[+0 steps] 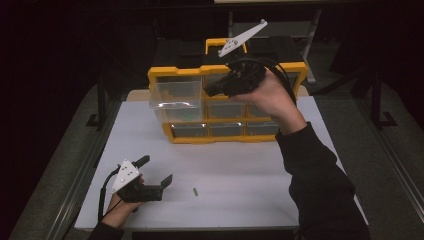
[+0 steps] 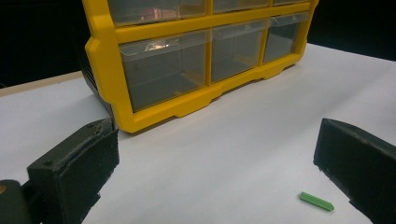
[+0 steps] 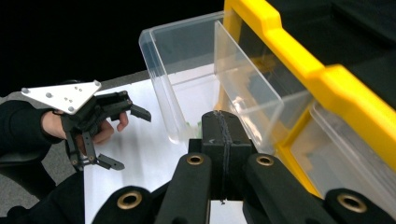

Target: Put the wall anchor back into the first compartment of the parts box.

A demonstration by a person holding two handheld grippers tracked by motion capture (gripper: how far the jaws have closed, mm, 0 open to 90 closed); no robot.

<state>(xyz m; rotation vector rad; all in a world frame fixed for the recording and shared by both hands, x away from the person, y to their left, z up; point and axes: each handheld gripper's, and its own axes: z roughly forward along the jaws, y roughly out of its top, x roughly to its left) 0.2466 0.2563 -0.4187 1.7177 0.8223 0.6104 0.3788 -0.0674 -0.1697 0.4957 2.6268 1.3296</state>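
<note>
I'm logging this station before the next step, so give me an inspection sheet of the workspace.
Surface: white table, mostly bare.
Job's things: yellow drawer cabinet upright at the far side; clear drawer at its top left pulled out; small green piece loose on the table.
Clutter: nothing seen.
Grippers: left gripper open, low beside the green piece; right gripper shut, empty, raised by the pulled-out drawer.
Cables: black cable trails from the left gripper.
Surroundings: dark, unclear.
</note>
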